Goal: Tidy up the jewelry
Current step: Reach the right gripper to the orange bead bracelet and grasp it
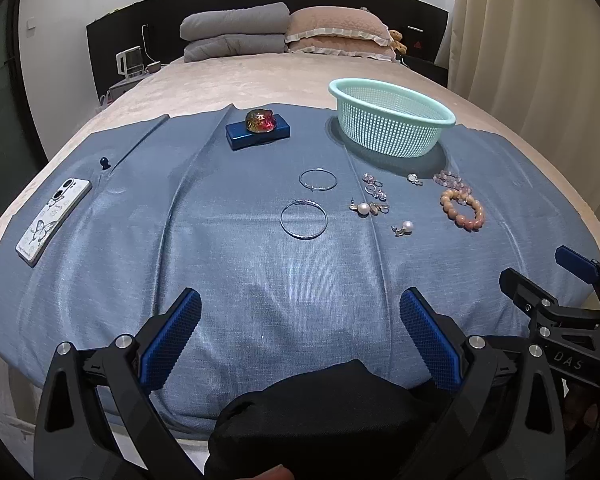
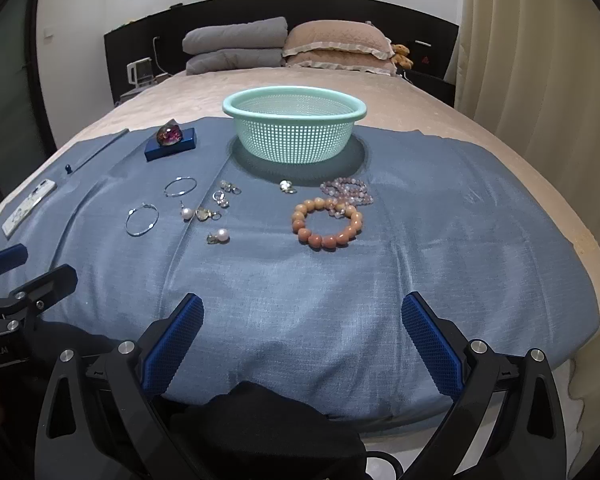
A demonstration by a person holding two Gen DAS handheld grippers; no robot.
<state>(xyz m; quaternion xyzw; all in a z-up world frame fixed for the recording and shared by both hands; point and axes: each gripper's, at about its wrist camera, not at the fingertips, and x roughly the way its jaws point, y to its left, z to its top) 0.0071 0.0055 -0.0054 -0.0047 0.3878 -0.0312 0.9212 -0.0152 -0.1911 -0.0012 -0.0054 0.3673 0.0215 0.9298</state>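
My left gripper (image 1: 300, 334) and right gripper (image 2: 302, 336) hover with fingers spread, holding nothing, over the blue cloth (image 2: 420, 220); I'd reach the right one forward, close on the orange bead bracelet (image 2: 327, 222) lying before the mint basket (image 2: 294, 114), and lift it in

A butterfly-patterned phone (image 1: 53, 220) lay at the left edge of the frame on the blue cloth (image 1: 236, 264), while grey folded blankets (image 1: 234, 32) and pink pillows (image 1: 340, 32) sat stacked top centre against the black headboard (image 1: 112, 40), cream curtains (image 1: 540, 60) hanging far right.
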